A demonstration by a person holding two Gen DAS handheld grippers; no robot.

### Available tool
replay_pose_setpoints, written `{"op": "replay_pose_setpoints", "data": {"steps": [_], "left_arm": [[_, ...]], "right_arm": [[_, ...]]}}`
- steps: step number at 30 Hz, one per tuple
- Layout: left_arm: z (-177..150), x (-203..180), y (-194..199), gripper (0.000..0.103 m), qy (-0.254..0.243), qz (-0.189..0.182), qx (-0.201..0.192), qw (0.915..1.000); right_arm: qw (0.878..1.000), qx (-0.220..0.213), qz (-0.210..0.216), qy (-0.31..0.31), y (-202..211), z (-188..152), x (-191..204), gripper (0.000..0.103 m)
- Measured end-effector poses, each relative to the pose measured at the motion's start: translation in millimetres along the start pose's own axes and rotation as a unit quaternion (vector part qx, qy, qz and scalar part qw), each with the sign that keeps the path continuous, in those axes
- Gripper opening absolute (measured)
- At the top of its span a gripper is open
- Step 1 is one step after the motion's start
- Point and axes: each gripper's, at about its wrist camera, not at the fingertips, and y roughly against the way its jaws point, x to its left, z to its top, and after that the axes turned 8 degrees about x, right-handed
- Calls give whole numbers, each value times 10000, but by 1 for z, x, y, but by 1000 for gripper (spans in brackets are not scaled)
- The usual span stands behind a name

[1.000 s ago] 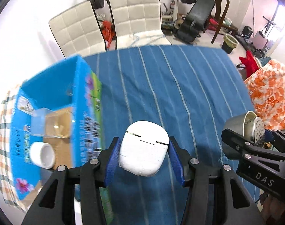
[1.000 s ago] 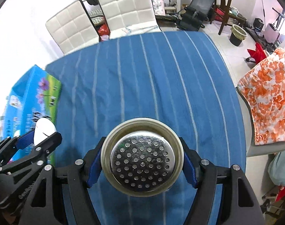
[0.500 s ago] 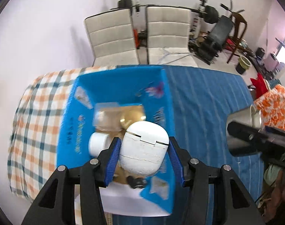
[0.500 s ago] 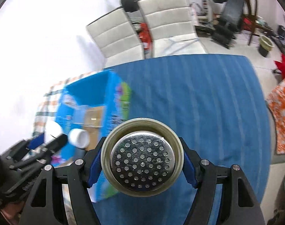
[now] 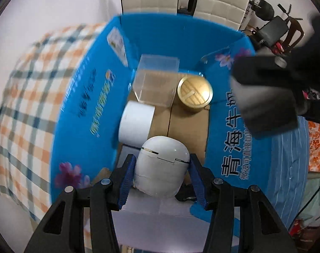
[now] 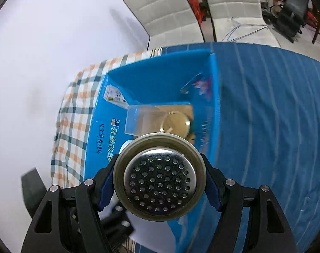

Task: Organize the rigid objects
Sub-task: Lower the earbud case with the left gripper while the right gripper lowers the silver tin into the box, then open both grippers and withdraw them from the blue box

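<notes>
Because it is a smooth, rounded shell with a seam across its face, the white case (image 5: 162, 166) looks light, stiff and slippery, so the sound place to hold it is where the left claw (image 5: 162, 177) has it now: the 2 blue pads pinch its flat flanks below the seam, hanging over the near end of the blue box (image 5: 80, 105). A squeeze on the domed top would likely let it squirt out, and a drop could pop the lid. The metal strainer cup (image 6: 160, 179) in the right claw (image 6: 160, 181) seems stiff and somewhat heavier; its perforated bottom faces the camera and the pads press on its round wall at opposite sides, a grip that I judge can roll if loosened unevenly. It hovers above the near edge of the blue box, on the side toward the blue striped cloth (image 6: 276, 116). Inside the box, on its cardboard floor, a white roll (image 5: 136, 122) lies just beyond the case, a clear plastic box (image 5: 155, 84) stands farther in, touching or nearly touching the roll, and a gold tin (image 5: 194, 93) sits beside the clear one. The free floor lies on the near side of the tin, which is where either piece could probably be set down. A checked cloth (image 5: 29, 105) covers the counter on the box's far side from the striped cloth.
</notes>
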Motion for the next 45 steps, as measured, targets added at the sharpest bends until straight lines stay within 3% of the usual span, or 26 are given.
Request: {"op": "replay_pose_setpoints", "data": {"steps": [7,13,21,26,28,30,31,42,45], "left_arm": [[3,14,-27,48,396,-285,185,9986],[7,17,-48,48,922,-833,348,9916],[12,18,-51,49,1034,-902,206,9903],[14,18,-52,49,1110,-982,318,9884],[19,24,-54,55,1164,-1044,409,9869],[23,28,-54,85,1249,-845,526,9872],[25,31,-56,93,1299,-863,598,9860],[18,47,-55,98,1288,-644,745,9868],[11,55,-51,102,1361,-591,674,9866]], "right_arm": [[9986,444,-262,-70,-64,22,14,74],[9958,547,-733,61,-95,30,21,74],[9888,817,-1206,333,-110,46,30,74],[9805,1054,-1562,550,-125,50,35,74],[9812,1129,-1483,502,-130,53,36,74],[9811,1155,-1478,474,-135,55,38,74],[9794,1231,-1524,496,-141,57,39,74],[9722,1499,-1712,557,-168,60,43,75],[9735,1369,-1727,614,-162,60,46,84]]}}
